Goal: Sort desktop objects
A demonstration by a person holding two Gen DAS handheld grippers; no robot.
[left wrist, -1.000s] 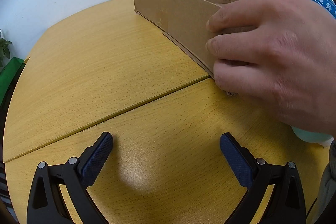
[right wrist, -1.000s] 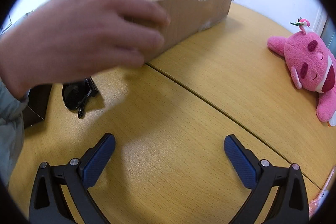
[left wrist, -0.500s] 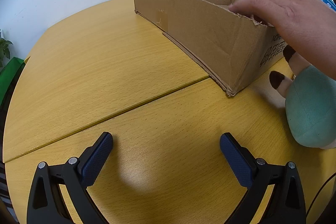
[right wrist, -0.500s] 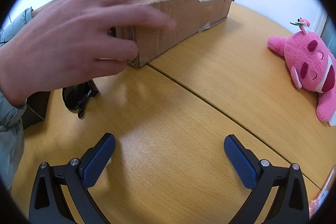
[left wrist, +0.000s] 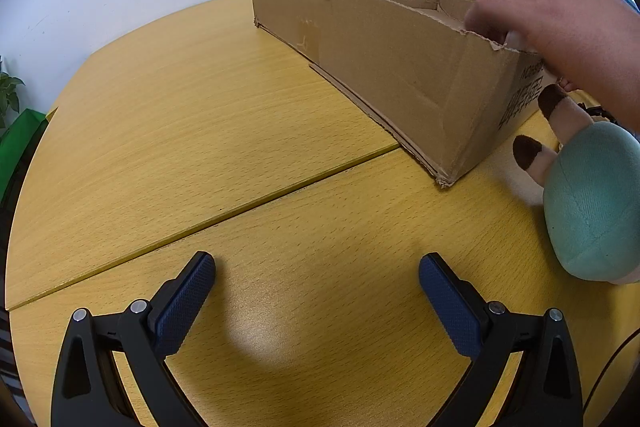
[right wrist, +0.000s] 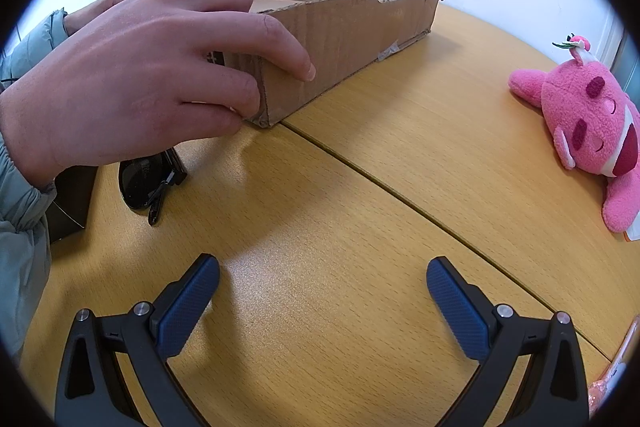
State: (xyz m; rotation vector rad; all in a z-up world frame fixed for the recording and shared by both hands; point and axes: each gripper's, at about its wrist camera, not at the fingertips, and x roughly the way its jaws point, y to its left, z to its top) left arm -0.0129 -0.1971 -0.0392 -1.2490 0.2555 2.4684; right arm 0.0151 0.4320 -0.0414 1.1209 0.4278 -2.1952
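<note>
Left wrist view: left gripper (left wrist: 316, 291) hovering low over the table (left wrist: 180, 131), jaws spread wide, gripping nothing. Box (left wrist: 384, 67) sitting far right of centre, open top, torn rim, near corner just past the table seam. Hand (left wrist: 560, 31) reaching in from the right, resting on the box's near end rim. Teal plush (left wrist: 592, 203) lying at right, just beside the box's near end.

Right wrist view: right gripper (right wrist: 322, 295) hanging over bare table, jaws equally wide apart, empty. Hand (right wrist: 152, 75) at left, fingers curling around the box's (right wrist: 352, 27) near corner. Sunglasses (right wrist: 148, 179) lying folded under the hand, near the box corner. Pink plush (right wrist: 588, 123) lying at far right, well apart from the box.
</note>
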